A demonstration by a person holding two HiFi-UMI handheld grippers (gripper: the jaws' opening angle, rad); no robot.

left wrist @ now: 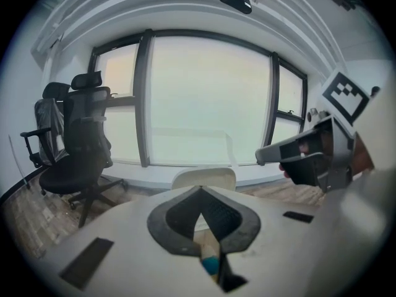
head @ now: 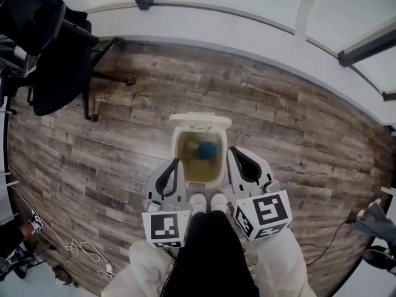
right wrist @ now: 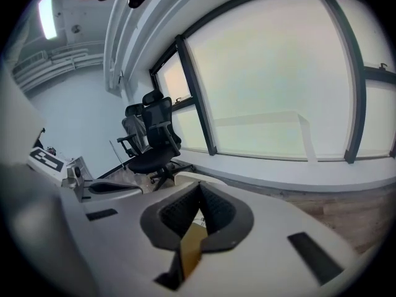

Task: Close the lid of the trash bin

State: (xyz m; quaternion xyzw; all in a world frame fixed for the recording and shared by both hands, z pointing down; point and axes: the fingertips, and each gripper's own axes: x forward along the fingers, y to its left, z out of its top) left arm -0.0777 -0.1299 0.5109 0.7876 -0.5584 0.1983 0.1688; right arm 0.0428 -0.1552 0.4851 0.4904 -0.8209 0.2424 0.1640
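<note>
A cream trash bin (head: 178, 166) stands on the wood floor just ahead of the person's white shoes (head: 207, 202). Its lid (head: 200, 121) is raised upright at the far side, and something blue (head: 204, 150) lies inside. My left gripper (head: 176, 162) hovers at the bin's near left rim, shut with nothing in it. My right gripper (head: 232, 149) is beside the right rim, likewise shut and empty. In the left gripper view the lid (left wrist: 204, 177) rises beyond the closed tips of the left gripper (left wrist: 201, 189). The right gripper view shows the lid's edge (right wrist: 189, 178) past the right gripper (right wrist: 199, 185).
Black office chairs (head: 55, 60) stand at the far left near the window wall (head: 260, 30). Cables (head: 74, 249) trail over the floor at the near left. Another chair base (head: 377, 255) sits at the near right.
</note>
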